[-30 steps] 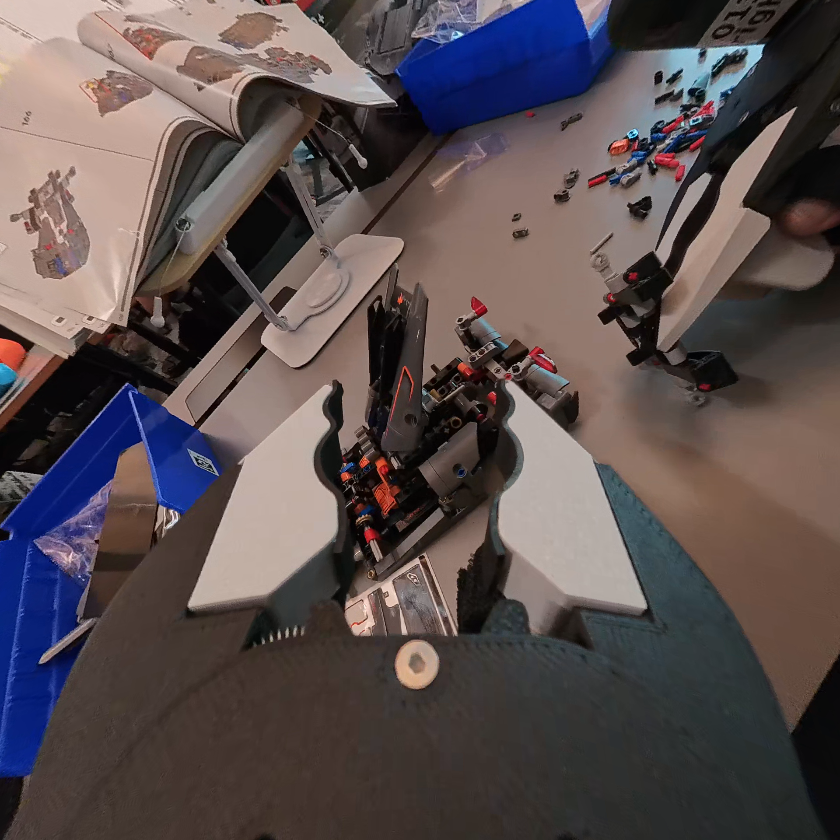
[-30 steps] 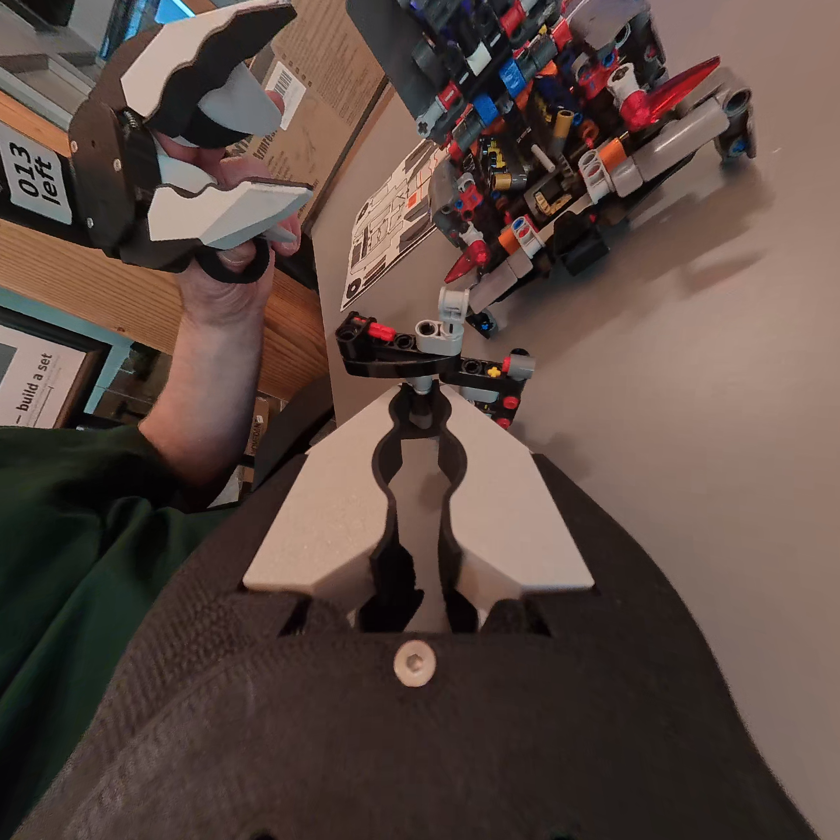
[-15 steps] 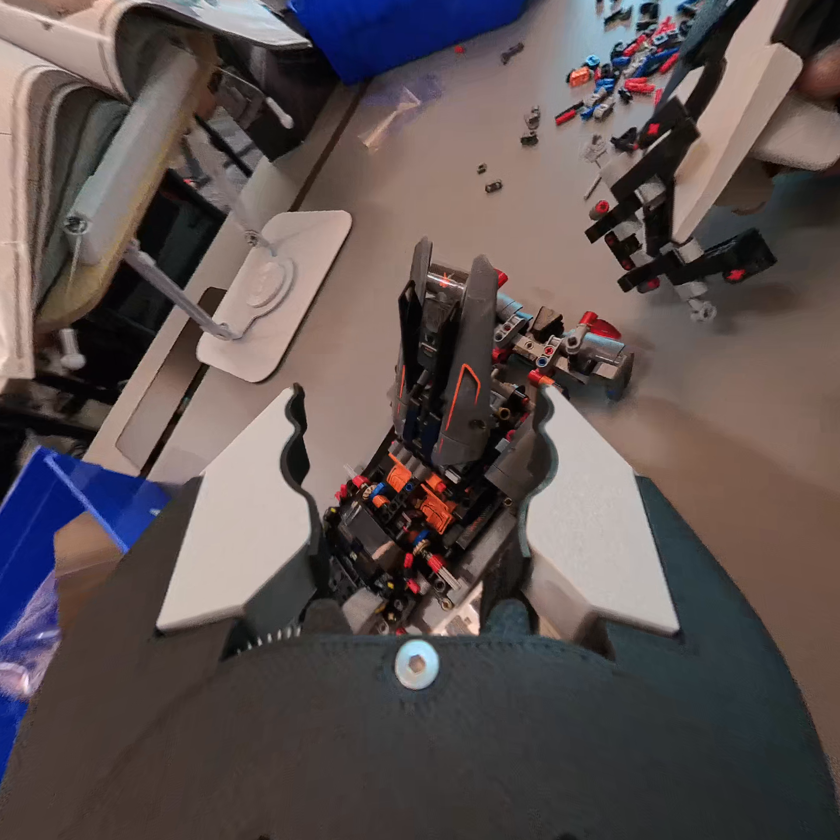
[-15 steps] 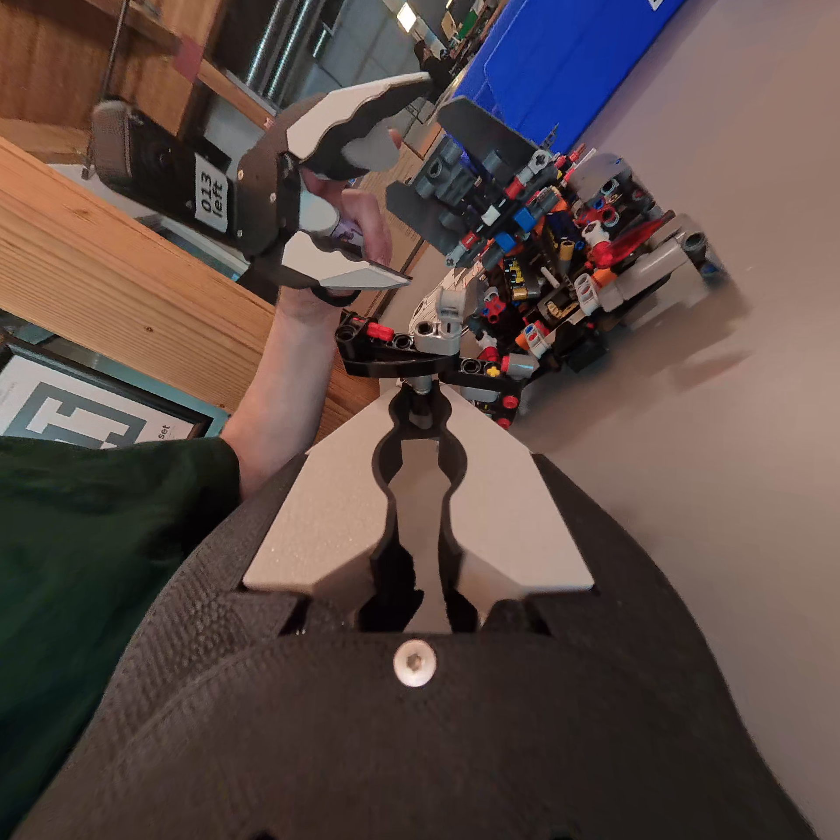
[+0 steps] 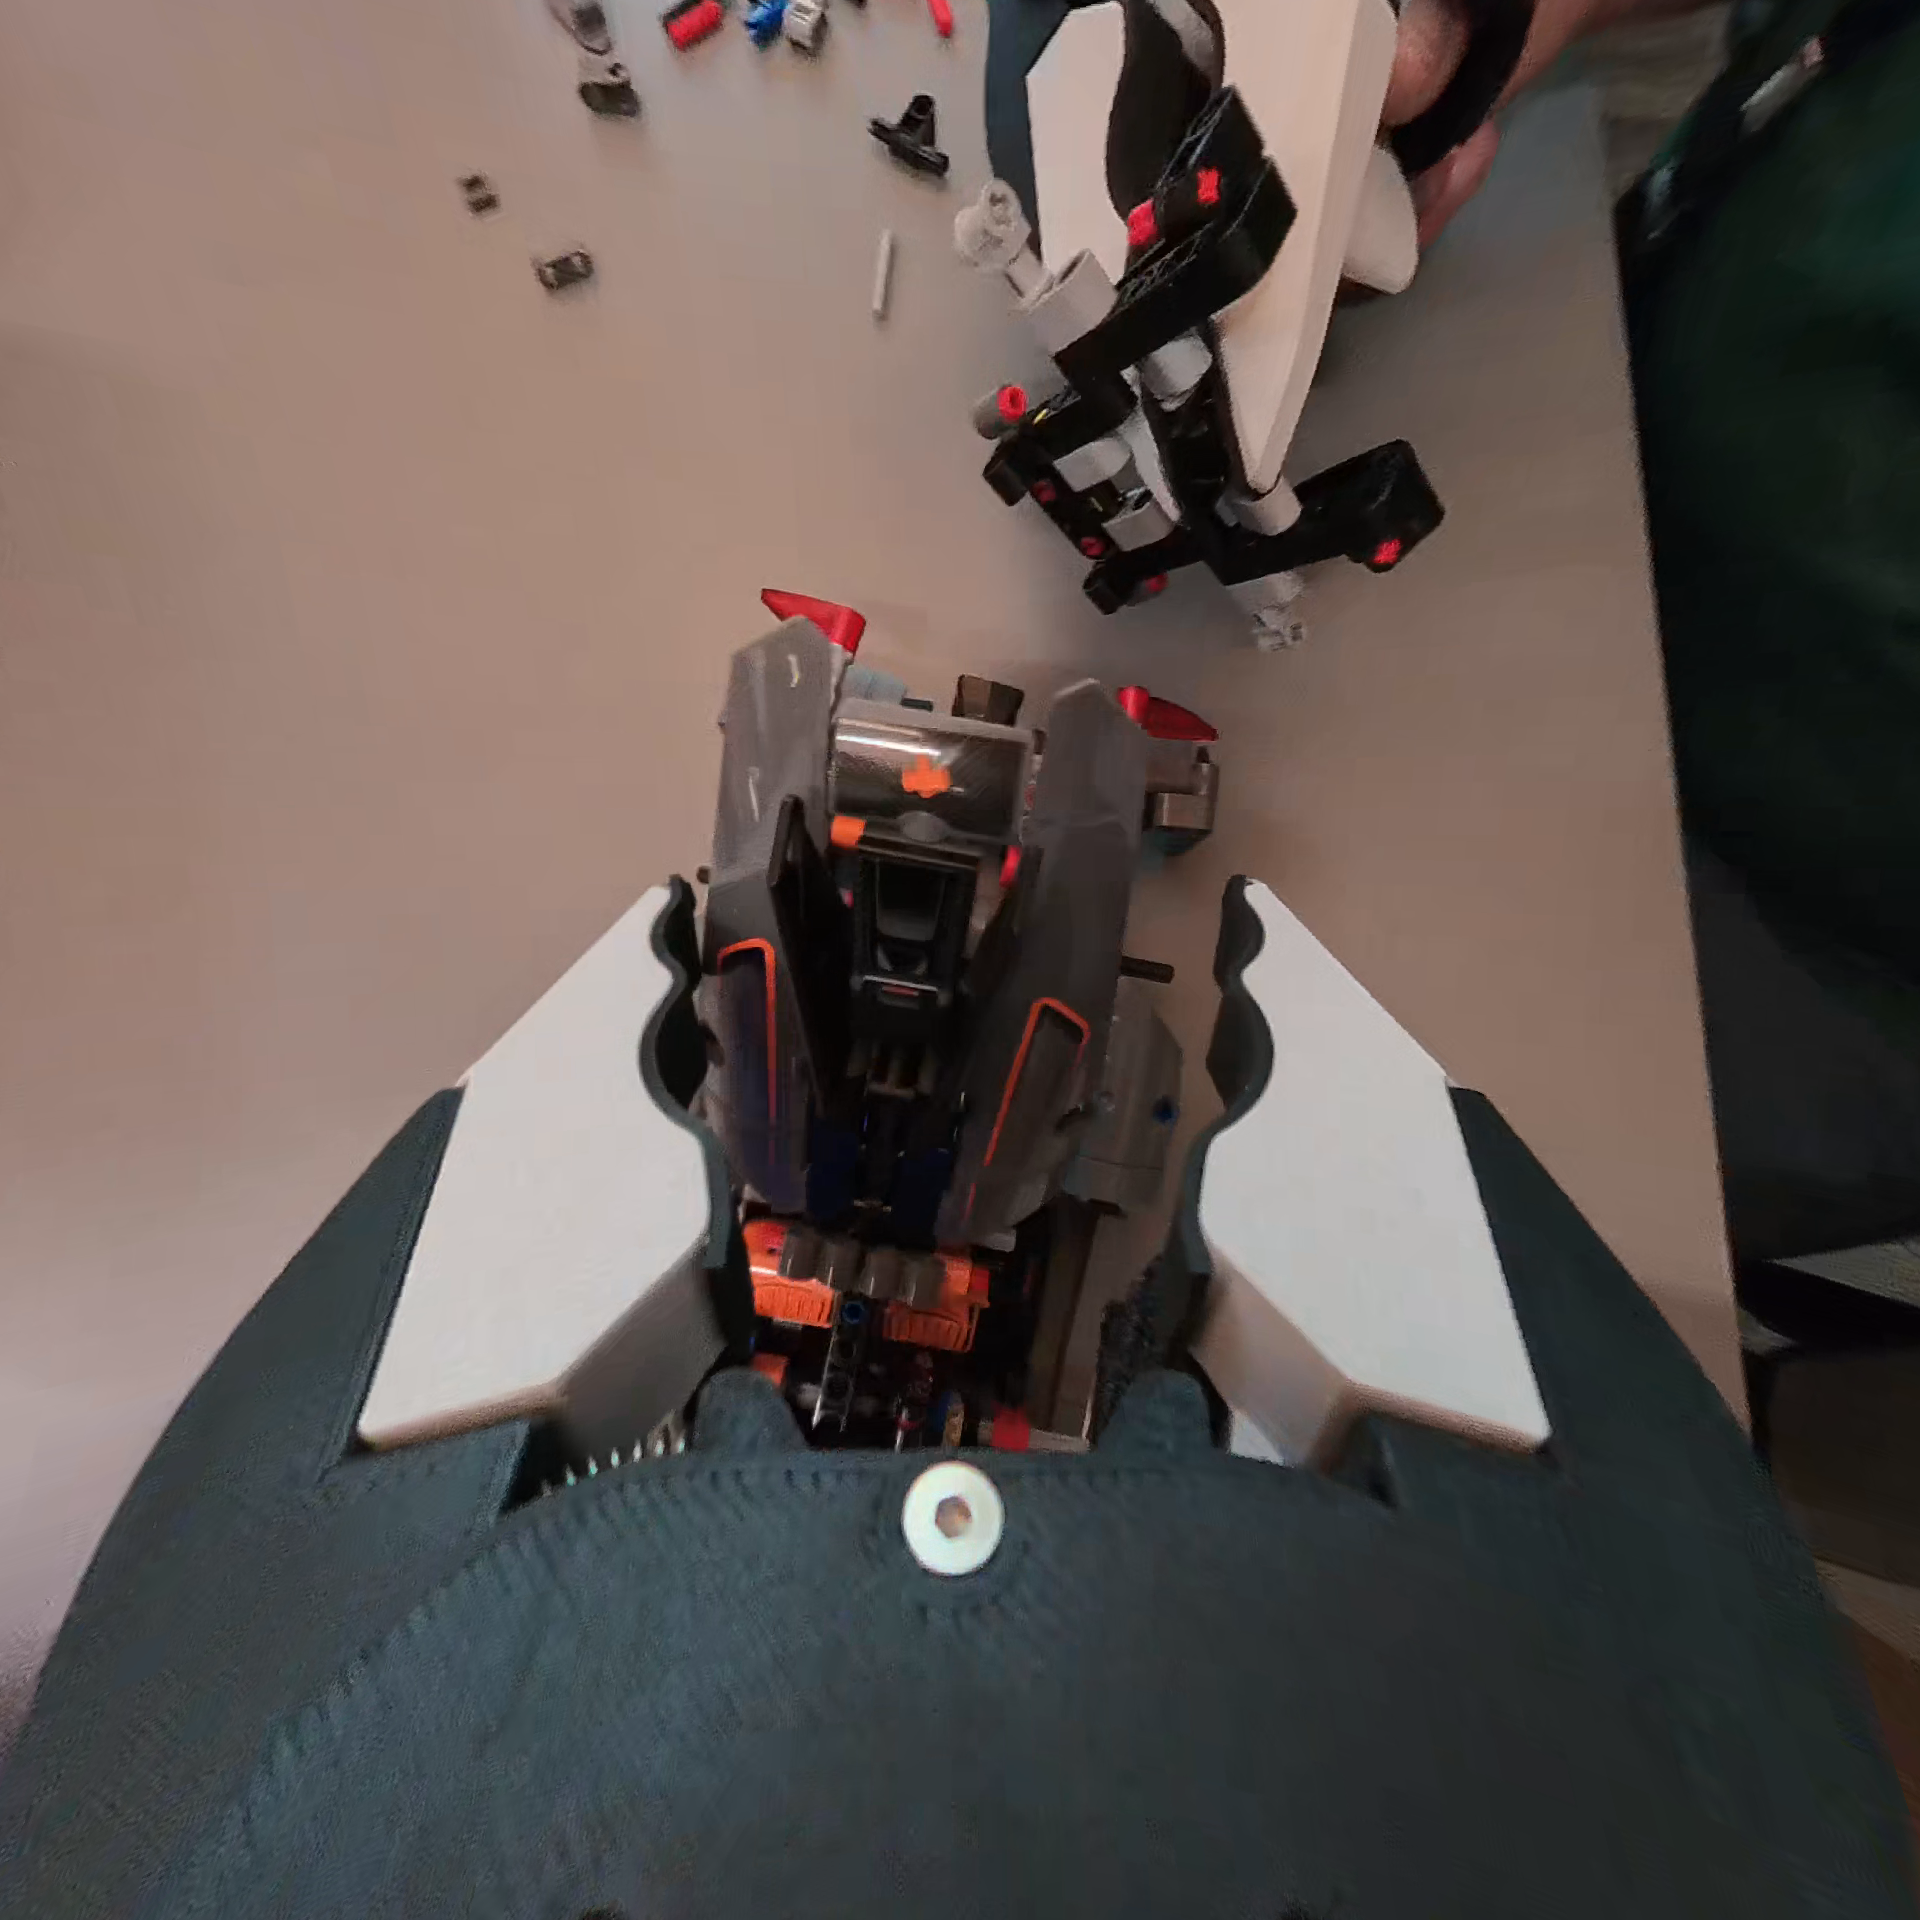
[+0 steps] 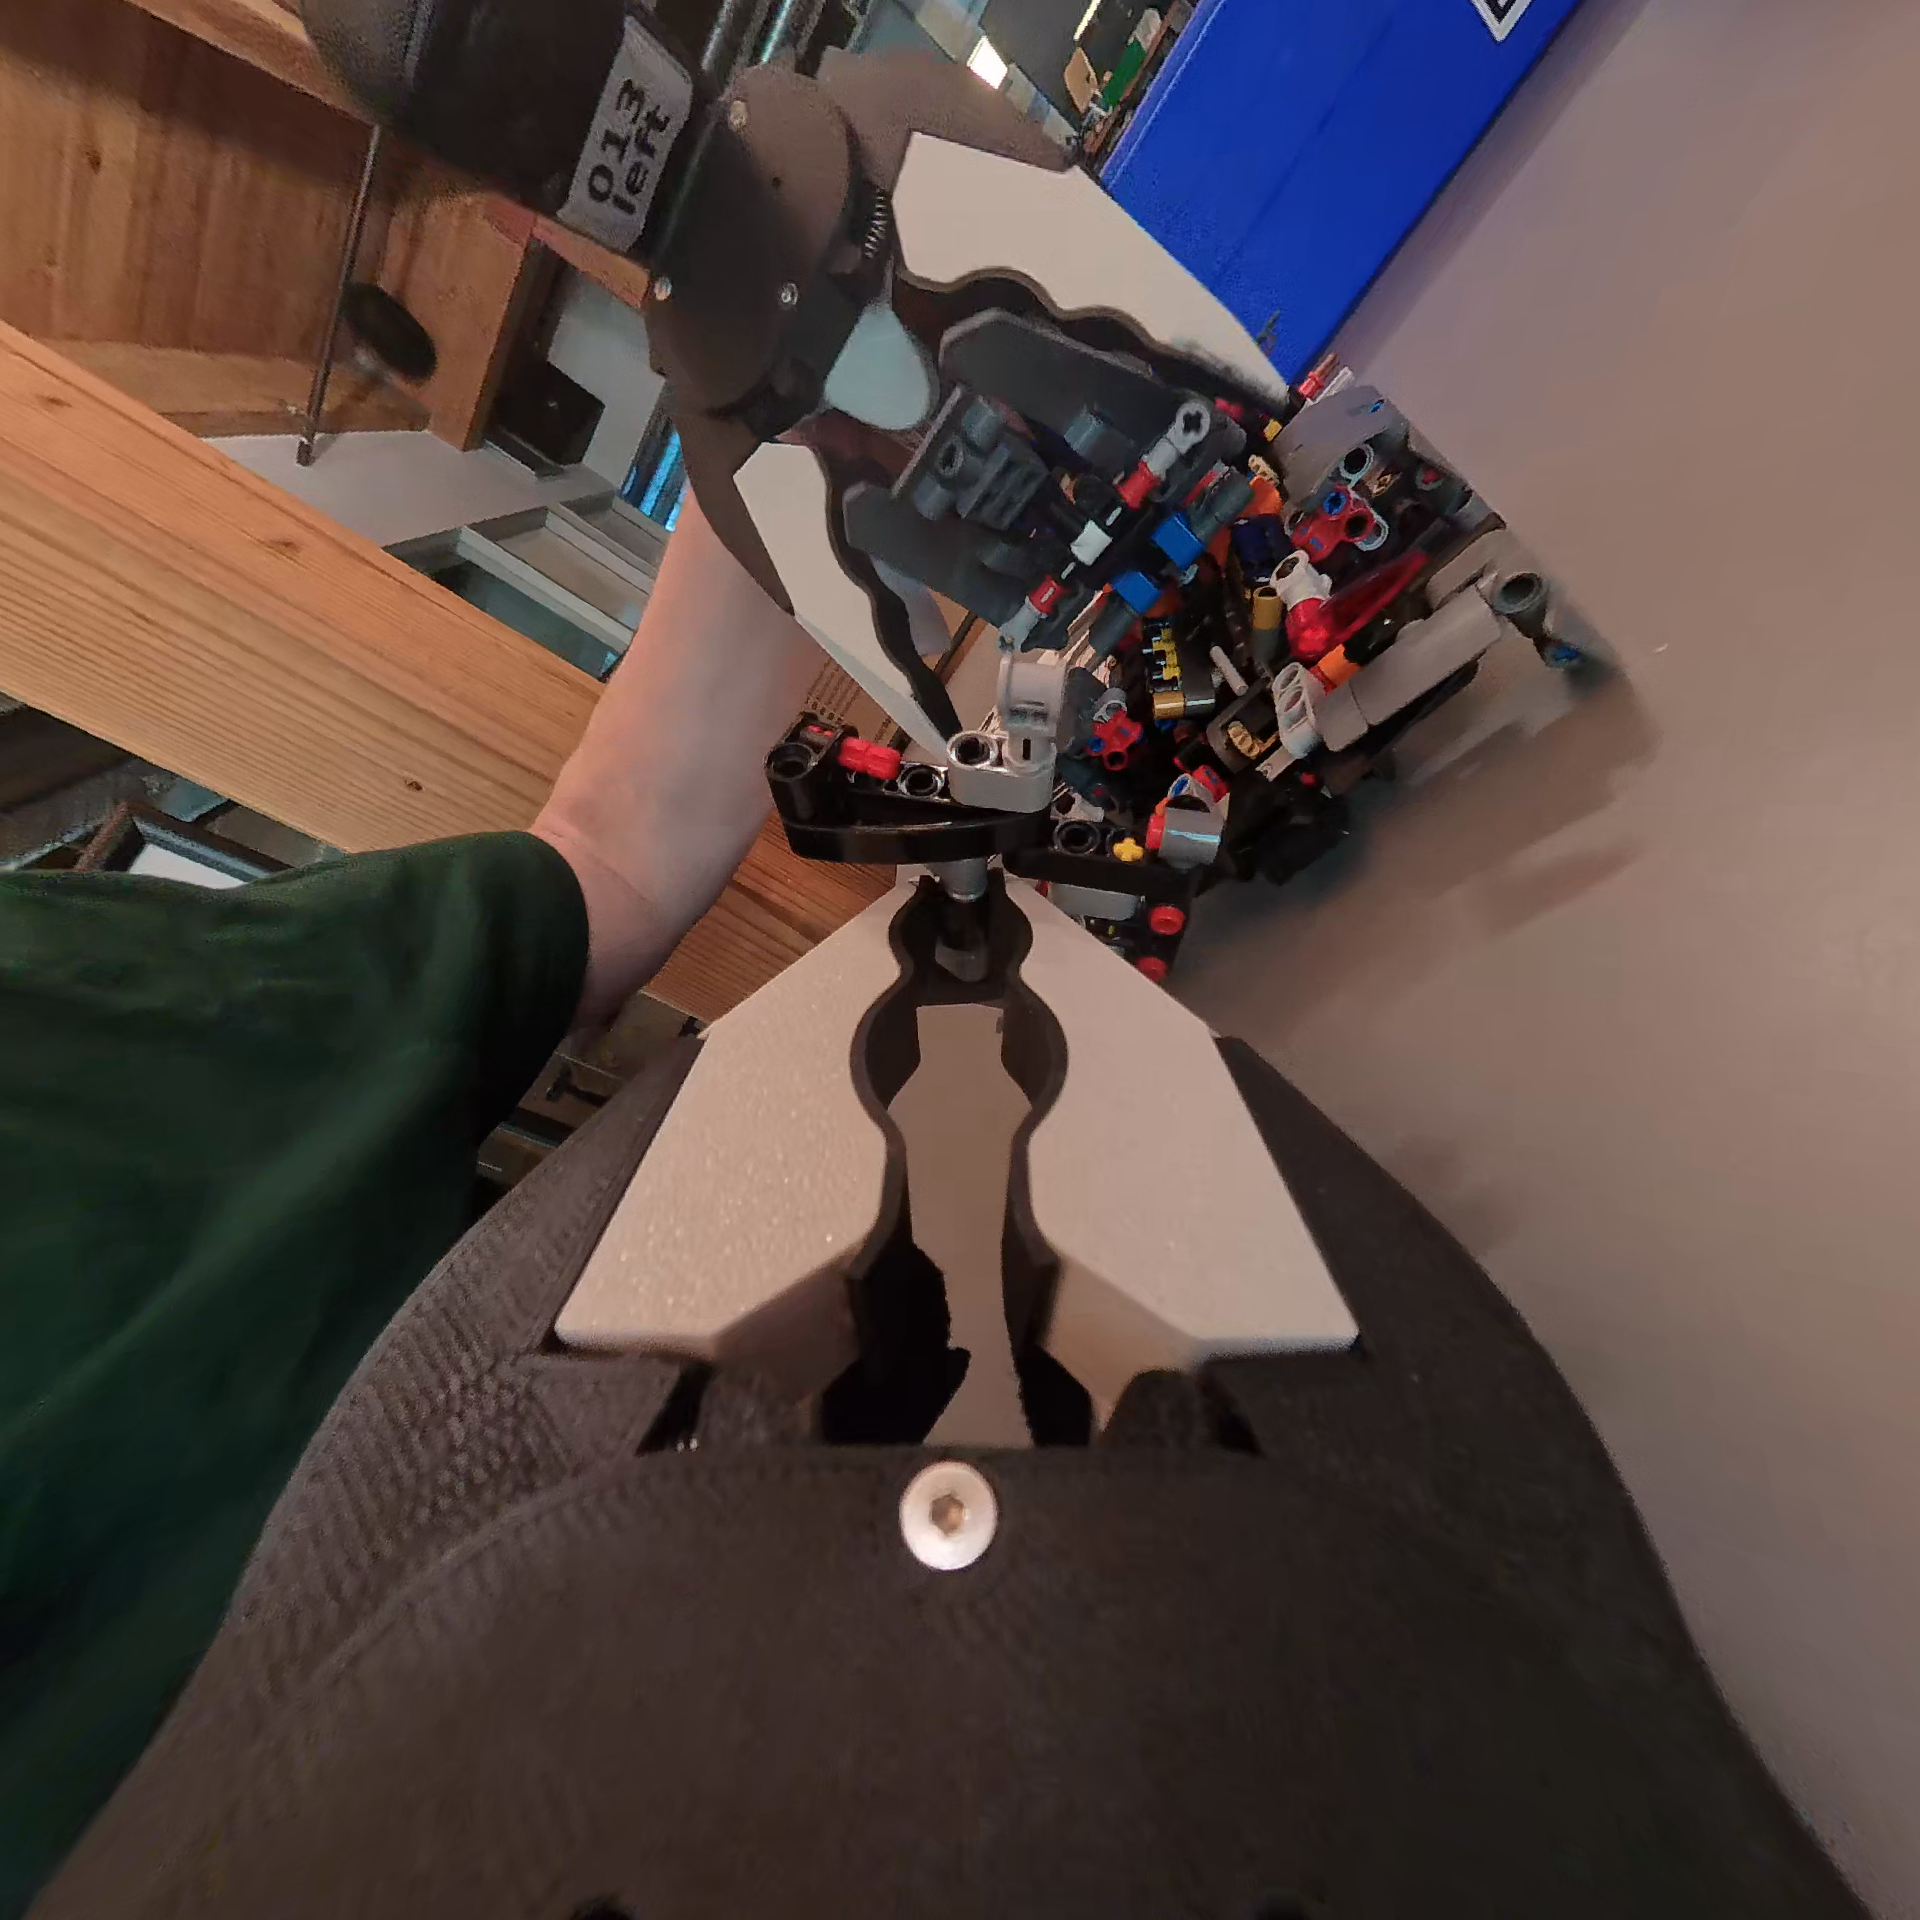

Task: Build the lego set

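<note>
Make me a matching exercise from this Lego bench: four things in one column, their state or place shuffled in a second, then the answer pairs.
Things:
1. left gripper
2. right gripper
3. large dark grey model
4. loose small pieces

States or places:
A. scattered on the table at the far edge of the left wrist view
B. shut on the small black subassembly, gripping its grey axle
C. open, fingers on either side of the big build
D. standing on the table between two white fingers

Pairs: 1-C, 2-B, 3-D, 4-A
</note>
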Motion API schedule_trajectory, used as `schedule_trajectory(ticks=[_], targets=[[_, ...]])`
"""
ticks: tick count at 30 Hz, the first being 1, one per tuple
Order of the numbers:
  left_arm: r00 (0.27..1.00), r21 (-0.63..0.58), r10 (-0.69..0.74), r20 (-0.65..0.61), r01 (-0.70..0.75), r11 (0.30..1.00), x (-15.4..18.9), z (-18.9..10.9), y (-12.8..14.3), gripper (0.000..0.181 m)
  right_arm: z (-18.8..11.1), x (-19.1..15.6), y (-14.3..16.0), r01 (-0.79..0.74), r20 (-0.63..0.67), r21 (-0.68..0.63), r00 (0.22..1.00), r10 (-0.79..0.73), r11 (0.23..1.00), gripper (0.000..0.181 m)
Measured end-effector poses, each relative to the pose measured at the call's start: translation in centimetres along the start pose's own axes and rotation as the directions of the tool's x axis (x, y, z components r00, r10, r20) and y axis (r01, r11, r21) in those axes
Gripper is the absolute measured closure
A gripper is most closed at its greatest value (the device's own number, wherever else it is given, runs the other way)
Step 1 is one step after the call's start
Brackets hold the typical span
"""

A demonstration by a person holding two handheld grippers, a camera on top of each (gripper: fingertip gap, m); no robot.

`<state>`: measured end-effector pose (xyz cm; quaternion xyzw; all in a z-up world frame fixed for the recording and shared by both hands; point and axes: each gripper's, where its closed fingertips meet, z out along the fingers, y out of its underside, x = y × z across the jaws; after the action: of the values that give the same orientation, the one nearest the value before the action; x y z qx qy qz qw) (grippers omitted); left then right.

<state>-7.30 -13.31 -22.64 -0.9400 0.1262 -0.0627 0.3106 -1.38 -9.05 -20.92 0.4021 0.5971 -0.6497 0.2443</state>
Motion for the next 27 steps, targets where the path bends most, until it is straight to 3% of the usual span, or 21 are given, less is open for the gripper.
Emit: schedule_trajectory(ticks=[3,27], targets=[[0.998,0.031,-0.02,-0.057,0.022,0.999,0.1,-0.2,-0.4,0.104,0.0,0.0,-0.1,0.0,0.01,-0.001,1.0,0.0,1.0,0.175],[0.992,0.194,-0.073,-0.1,0.092,0.977,0.0,-1.6,-1.2,0.109,-0.3,0.0,-0.7,-0.01,0.037,0.013,0.999,0.009,1.0,0.175]])
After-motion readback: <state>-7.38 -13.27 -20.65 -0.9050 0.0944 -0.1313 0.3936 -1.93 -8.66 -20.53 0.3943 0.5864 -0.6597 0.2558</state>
